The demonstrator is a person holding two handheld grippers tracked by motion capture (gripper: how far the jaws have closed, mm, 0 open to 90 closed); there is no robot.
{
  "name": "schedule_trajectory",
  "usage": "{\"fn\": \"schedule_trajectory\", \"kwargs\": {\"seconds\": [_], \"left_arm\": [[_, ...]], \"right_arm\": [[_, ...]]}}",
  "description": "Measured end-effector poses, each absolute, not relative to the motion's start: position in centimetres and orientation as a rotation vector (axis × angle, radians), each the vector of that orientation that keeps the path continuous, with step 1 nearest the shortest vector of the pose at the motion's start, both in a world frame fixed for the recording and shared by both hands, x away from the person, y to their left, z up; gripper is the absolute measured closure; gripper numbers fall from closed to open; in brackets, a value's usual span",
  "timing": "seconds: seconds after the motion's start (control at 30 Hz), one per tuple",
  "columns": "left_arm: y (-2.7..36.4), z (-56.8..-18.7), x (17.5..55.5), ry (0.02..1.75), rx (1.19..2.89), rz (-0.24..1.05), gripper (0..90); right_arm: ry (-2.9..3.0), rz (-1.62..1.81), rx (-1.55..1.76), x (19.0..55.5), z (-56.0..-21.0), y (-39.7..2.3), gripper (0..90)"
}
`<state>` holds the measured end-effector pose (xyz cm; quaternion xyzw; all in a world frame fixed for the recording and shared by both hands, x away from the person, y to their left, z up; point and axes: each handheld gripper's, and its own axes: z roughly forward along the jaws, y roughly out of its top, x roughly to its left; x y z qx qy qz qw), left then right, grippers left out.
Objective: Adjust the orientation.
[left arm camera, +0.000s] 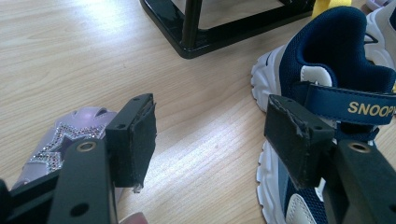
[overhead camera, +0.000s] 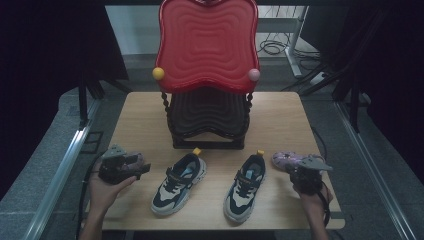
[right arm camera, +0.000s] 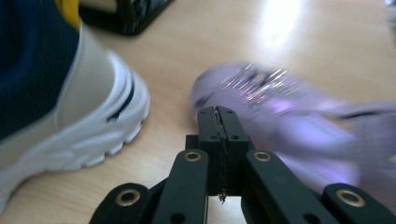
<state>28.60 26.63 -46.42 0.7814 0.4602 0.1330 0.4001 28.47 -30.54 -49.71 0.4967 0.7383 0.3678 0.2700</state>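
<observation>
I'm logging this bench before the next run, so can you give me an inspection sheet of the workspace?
Surface: wooden table, bare between items.
Job's things: purple shoe by the left gripper; another purple shoe by the right gripper; two navy-and-white sneakers side by side.
Clutter: black rack under a red tray.
Grippers: left open, nothing between; right shut, empty.
Cables: coil on floor.
Surroundings: dark curtains.

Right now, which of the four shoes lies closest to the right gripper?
The purple shoe at the table's right end, directly ahead of the right gripper, whose jaws are shut. The two navy-and-white sneakers sit mid-table, and the other purple shoe lies by the left gripper.
</observation>
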Motion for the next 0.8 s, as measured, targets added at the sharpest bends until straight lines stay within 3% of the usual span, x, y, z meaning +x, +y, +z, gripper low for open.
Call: {"fn": "schedule_trajectory", "kwargs": {"seconds": [0.23, 0.43, 0.8], "left_arm": [[26.9, -46.1, 28.5, 1.154, 1.961, 0.325, 34.7], [26.9, -46.0, 28.3, 1.160, 1.950, 0.334, 34.7], [26.7, -46.0, 28.2, 1.172, 1.951, 0.343, 34.7]], "right_arm": [[1.783, 1.032, 1.392, 28.4, -46.7, -36.0, 90.0], [1.708, 0.988, 1.424, 29.4, -46.5, -40.3, 90.0], [1.828, 0.973, 1.393, 32.1, -48.6, -42.1, 90.0]]}}
